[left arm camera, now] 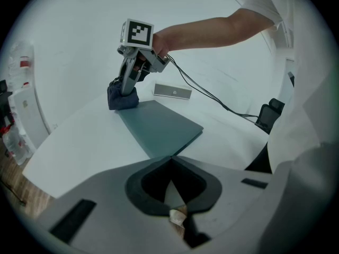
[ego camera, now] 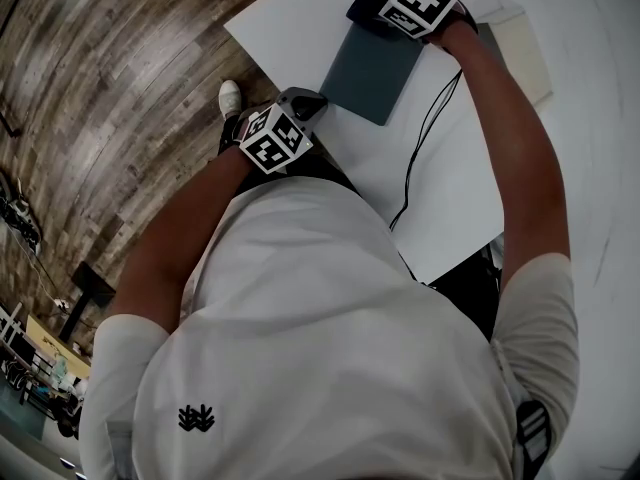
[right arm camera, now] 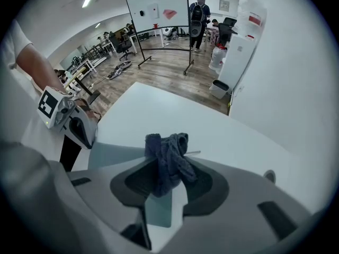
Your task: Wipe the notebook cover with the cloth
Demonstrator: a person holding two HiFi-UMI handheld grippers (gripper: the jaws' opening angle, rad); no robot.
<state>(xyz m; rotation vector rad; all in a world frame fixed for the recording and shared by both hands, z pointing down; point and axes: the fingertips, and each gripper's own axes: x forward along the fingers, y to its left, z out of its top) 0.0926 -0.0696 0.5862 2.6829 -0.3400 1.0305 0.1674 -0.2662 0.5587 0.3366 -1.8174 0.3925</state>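
In the head view the person's white shirt (ego camera: 330,348) fills the lower half of the frame and hides the near part of the white table (ego camera: 450,198). The wood floor (ego camera: 120,88) fills the left side of that frame. At the top of that frame the right gripper (right arm camera: 167,168) is mostly covered by its own marker cube, so its tips are hard to make out there. Its own view shows the jaws pinching a bunched dark blue cloth (right arm camera: 168,160).

The grey-teal notebook (left arm camera: 159,128) lies flat on the table, upper centre in the head view. The cloth sits on its far corner and covers that corner.

The left gripper (left arm camera: 170,160) has its jaws pressed together with nothing between them. Its tips are at the notebook's near corner, whether touching cannot be told.

The notebook lies close to the table's left edge in the head view, with bare tabletop to its right. A black cable (left arm camera: 212,97) trails from the right gripper across that bare stretch. A flat pale box (left arm camera: 172,91) lies beyond the notebook, apart from it. A whiteboard (right arm camera: 159,9) stands far off, at the top of the right gripper view.
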